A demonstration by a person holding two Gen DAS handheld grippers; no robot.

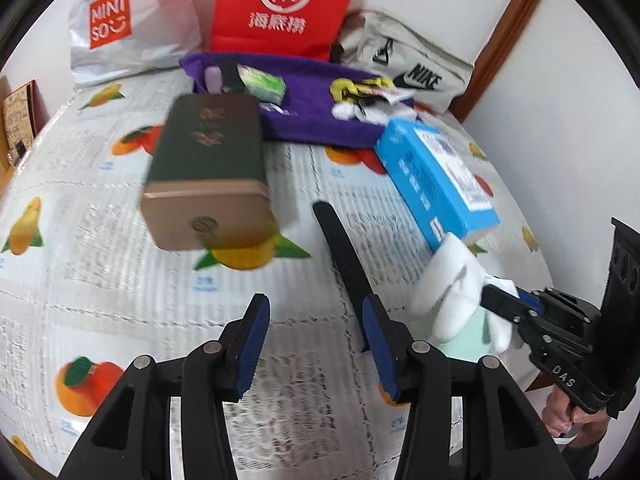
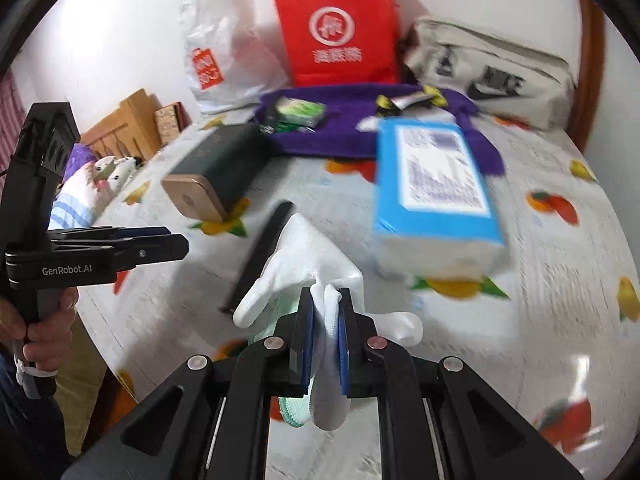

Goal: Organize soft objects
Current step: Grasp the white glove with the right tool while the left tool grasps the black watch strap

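— What's the bedspread [image 1: 120, 272] made of?

— Woven cloth, matt and ribbed, printed with fruit. The white glove [image 2: 308, 256] at lower centre is smooth knit fabric, soft and creased.

— And the boxes?

— The blue box [image 2: 432, 184] looks like glossy card or film wrap. The green box [image 1: 208, 148] is matt, its tan end [image 1: 204, 216] smooth with a slight sheen.

— At the top of the frame?

— A crinkly, shiny white plastic bag [image 1: 132, 20], a matt red bag [image 1: 280, 4], a fuzzy purple towel [image 1: 312, 120], and a canvas-like grey pouch [image 2: 492, 76]. The gripper fingers [image 1: 252, 344] are matt black plastic with blue pads.
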